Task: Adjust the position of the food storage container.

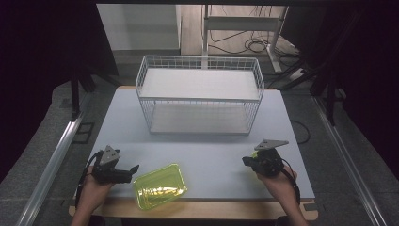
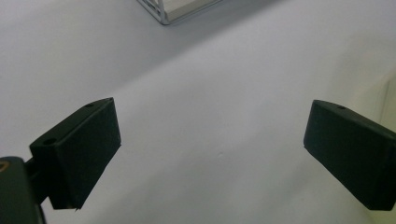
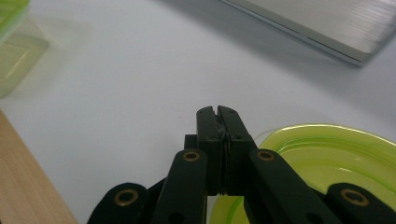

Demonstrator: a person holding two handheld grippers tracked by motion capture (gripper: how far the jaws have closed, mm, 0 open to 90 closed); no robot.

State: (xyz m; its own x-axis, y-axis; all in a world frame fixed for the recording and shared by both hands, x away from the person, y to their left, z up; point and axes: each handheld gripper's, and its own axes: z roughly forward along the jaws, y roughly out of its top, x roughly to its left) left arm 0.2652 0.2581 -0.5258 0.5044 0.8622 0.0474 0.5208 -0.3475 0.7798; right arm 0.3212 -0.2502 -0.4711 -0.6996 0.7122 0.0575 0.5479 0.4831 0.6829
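On the counter (image 1: 202, 155) we see a white wire rack (image 1: 200, 94) standing toward the far side, with two flat shelves, both bare. Nearer the person, close to the front edge and left of centre, lies a yellow-green translucent tray (image 1: 159, 185) — a shallow rectangular one, turned at a slant to the counter's edge.

The left tool (image 1: 133, 169) rests low at the front left, held in the person's left hand (image 1: 91, 190), its tips pointing toward the tray and just beside the tray's left corner, not touching it as far as we can tell. In the left gripper view its jaws stand wide apart, with nothing between them but bare counter; a corner of the rack shows at the top of that view.

The right tool (image 1: 245, 161) sits at the front right in the person's right hand (image 1: 277, 181). In the right gripper view (image 3: 217, 112) its jaws are pressed together at the tips — narrow, and we cannot make out anything clamped between them. Just under and beside that tool lies a round yellow-green lid (image 3: 336, 158), its rim curving past the jaws; whether the tool touches it we cannot tell. In the high view a sliver of this lid peeks out beside the tool, well apart from the tray.
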